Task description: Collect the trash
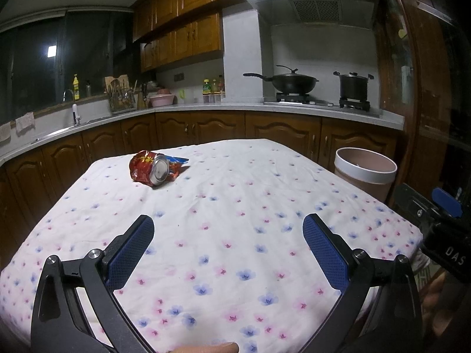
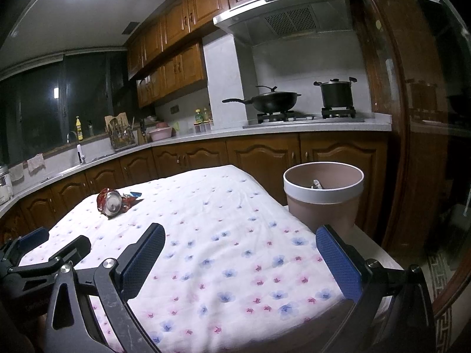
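Note:
A crushed silver can point(image 1: 159, 172) lies on a crumpled red snack wrapper point(image 1: 140, 166) at the far left of the flowered table point(image 1: 235, 235), with a blue scrap point(image 1: 179, 159) behind. They also show in the right wrist view: can point(image 2: 112, 204), wrapper point(image 2: 103, 198). A pink bin with a white rim point(image 1: 365, 170) stands past the table's right edge; in the right wrist view the bin point(image 2: 323, 197) holds some trash. My left gripper point(image 1: 228, 225) is open and empty above the table's near part. My right gripper point(image 2: 240, 235) is open and empty near the right edge.
Wooden kitchen cabinets and a grey counter point(image 1: 206, 107) run behind the table. A wok point(image 1: 291, 82) and a pot point(image 1: 353, 85) sit on the stove. A dark glass door point(image 2: 426, 117) stands at the right. The right gripper's body point(image 1: 441, 223) shows at the left view's right edge.

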{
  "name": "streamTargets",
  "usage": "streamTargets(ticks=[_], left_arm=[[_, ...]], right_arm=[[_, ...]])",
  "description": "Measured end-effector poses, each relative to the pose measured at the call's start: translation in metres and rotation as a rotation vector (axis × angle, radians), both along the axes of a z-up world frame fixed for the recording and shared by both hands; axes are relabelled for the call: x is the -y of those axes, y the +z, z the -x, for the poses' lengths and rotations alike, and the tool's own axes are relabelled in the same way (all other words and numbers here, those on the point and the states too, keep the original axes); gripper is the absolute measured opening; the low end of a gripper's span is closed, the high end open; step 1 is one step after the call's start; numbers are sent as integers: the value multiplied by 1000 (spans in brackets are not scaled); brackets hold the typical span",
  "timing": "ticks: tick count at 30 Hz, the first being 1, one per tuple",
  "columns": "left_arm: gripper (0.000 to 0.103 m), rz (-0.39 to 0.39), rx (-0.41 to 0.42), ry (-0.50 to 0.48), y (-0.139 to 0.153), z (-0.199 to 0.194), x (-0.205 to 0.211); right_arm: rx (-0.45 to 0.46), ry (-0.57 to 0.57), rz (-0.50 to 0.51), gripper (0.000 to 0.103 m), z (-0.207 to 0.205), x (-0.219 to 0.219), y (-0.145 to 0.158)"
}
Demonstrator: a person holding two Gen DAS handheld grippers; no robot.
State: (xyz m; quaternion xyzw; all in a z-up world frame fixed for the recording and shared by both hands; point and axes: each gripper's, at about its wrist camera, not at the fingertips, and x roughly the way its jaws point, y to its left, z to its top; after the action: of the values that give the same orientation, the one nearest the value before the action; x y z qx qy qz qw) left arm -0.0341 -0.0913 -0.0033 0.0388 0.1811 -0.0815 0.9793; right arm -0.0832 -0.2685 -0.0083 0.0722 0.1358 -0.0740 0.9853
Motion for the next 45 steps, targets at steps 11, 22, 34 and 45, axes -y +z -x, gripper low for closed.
streamTargets(ticks=[11, 22, 34, 45], left_arm=[[103, -3, 4, 2, 1, 1, 1], [103, 0, 6, -9, 4, -1, 2], [103, 3, -1, -15, 5, -2, 3], [103, 3, -2, -14, 4, -2, 3]], right_arm=[[-1, -1, 1, 103, 0, 0, 0], [0, 1, 1, 103, 1, 0, 1], [-3, 1, 0, 103, 1, -1, 3], [-5, 1, -1, 103, 1, -1, 7]])
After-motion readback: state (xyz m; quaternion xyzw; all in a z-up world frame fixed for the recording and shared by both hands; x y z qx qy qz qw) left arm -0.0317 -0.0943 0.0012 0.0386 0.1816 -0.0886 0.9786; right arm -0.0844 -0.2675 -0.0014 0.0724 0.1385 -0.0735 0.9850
